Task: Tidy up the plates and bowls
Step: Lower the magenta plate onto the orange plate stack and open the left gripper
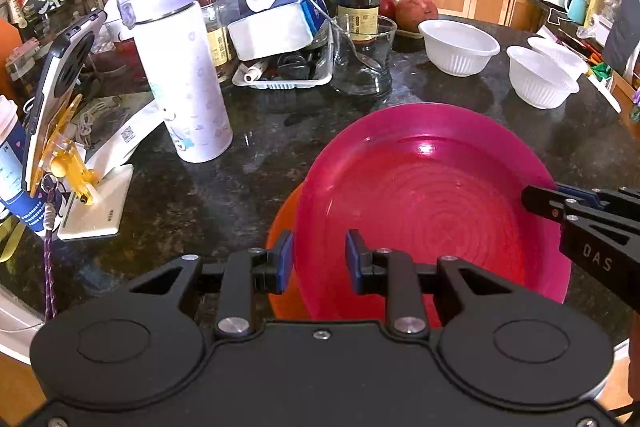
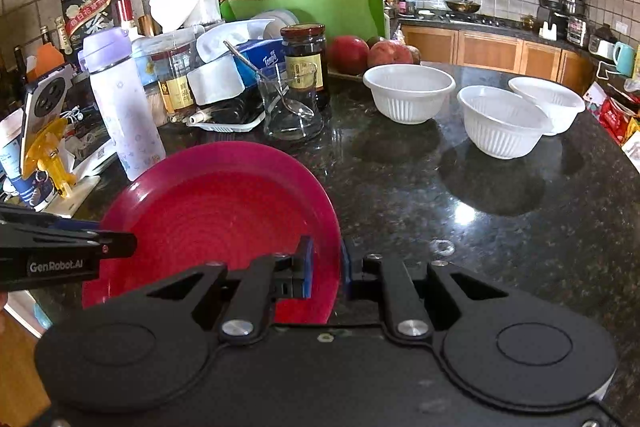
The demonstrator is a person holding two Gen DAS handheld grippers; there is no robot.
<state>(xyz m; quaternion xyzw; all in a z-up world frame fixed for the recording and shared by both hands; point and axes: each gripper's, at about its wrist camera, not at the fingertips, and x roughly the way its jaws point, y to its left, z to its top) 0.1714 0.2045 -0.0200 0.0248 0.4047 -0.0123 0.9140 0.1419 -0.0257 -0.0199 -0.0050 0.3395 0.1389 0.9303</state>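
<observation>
A pink plate (image 1: 428, 195) lies on an orange plate (image 1: 282, 227) on the dark granite counter (image 1: 224, 183). My left gripper (image 1: 319, 261) is open, its fingers straddling the pink plate's near-left rim. My right gripper (image 2: 326, 267) straddles the pink plate's (image 2: 216, 215) right rim with a narrow gap, its jaws not closed on it. It also shows at the right of the left wrist view (image 1: 538, 199). Three white ribbed bowls (image 2: 408, 91) (image 2: 500, 119) (image 2: 548, 103) stand apart at the far right.
Clutter fills the back left: a lilac bottle (image 1: 180, 67), a glass beaker with a spoon (image 1: 362, 55), a dark jar (image 1: 358, 3), a tray of items (image 1: 280, 75), a phone on a yellow stand (image 1: 56, 95), pomegranates (image 1: 416, 9).
</observation>
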